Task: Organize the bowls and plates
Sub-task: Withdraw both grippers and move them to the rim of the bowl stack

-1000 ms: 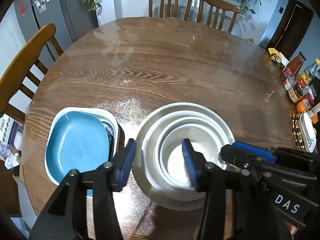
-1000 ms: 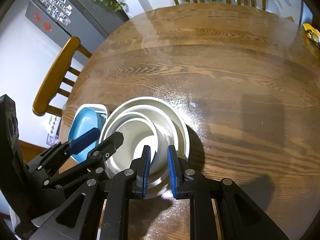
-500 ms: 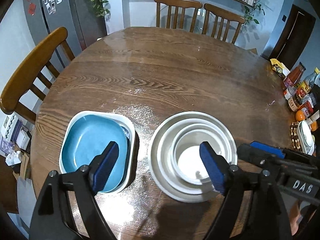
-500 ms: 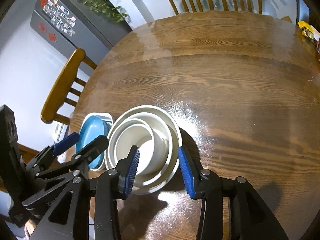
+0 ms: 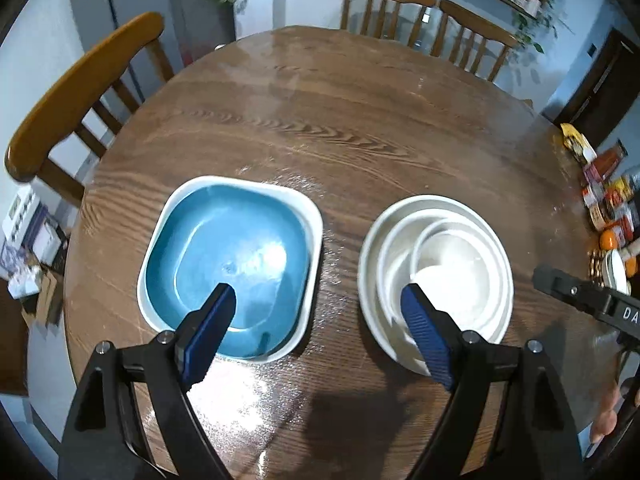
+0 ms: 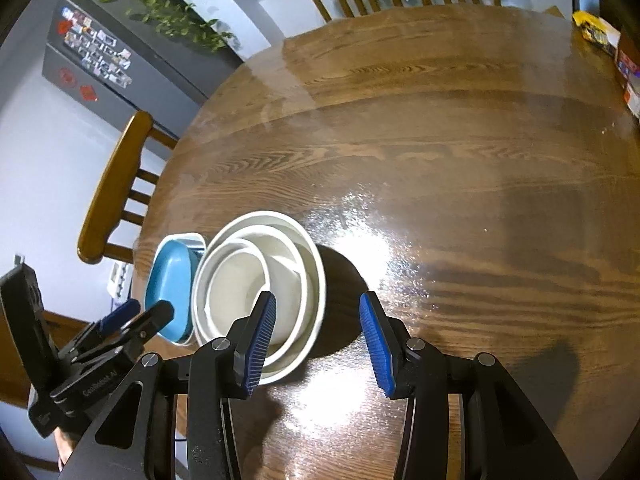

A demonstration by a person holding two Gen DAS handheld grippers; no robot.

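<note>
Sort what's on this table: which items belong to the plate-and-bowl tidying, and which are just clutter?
Job items: blue plate on white square plate; nested white bowls.

Lying about: bottles and jars, yellow packet, oranges at the table edge.

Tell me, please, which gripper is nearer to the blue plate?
Left. The left gripper hangs open just above the near rim of the blue plate; the right gripper hangs open beyond the stacked white bowls, farther away.

- We see a round wooden table [image 5: 328, 120]; chairs [image 5: 80, 84] stand around it
- We note bottles and jars [image 5: 610, 204] at its right edge; a fridge [image 6: 96, 64] with magnets behind
</note>
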